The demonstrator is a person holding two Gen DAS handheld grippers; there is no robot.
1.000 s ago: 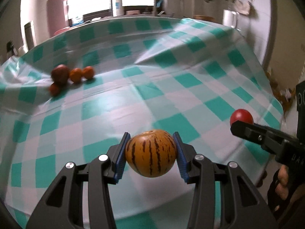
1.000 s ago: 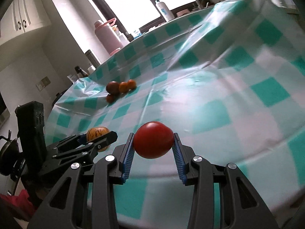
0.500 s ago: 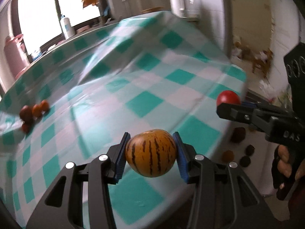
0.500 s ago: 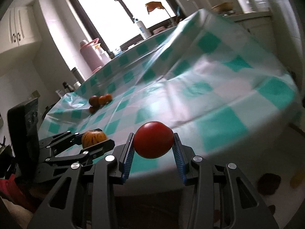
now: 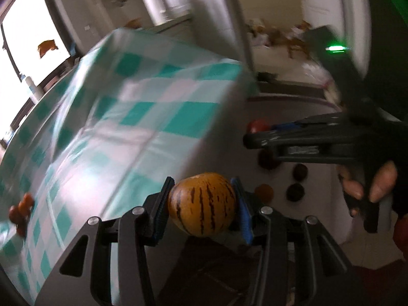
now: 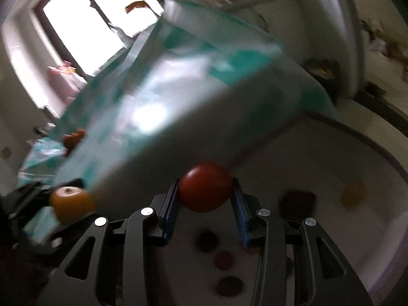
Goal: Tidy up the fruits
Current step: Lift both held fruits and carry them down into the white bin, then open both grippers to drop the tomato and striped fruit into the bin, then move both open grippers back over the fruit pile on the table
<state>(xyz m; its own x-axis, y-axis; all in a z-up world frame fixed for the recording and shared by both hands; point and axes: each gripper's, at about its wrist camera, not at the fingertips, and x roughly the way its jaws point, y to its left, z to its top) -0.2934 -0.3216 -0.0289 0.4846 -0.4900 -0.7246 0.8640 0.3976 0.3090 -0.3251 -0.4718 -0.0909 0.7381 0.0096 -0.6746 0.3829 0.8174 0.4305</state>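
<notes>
My left gripper point(image 5: 201, 207) is shut on an orange fruit with dark stripes point(image 5: 201, 204), held past the table's edge. It also shows in the right wrist view point(image 6: 72, 202). My right gripper point(image 6: 205, 196) is shut on a red tomato point(image 6: 205, 190), held over a white basin point(image 6: 357, 158). The tomato shows in the left wrist view point(image 5: 257, 126). Several dark and orange fruits lie in the basin point(image 6: 297, 201) point(image 5: 295, 191). A small cluster of fruits point(image 5: 20, 207) stays on the checked tablecloth point(image 5: 122, 117).
The teal-and-white checked table point(image 6: 165, 97) fills the left of both views, its edge close to both grippers. The basin's rim point(image 5: 293, 100) sits below and right of it. A window point(image 6: 84, 23) and a pink flask point(image 6: 63, 76) are behind. Both views are motion-blurred.
Both grippers have swung right and down, off the table's edge and over the white basin, each still holding its fruit. The fruit cluster on the cloth has slid to the far left.
</notes>
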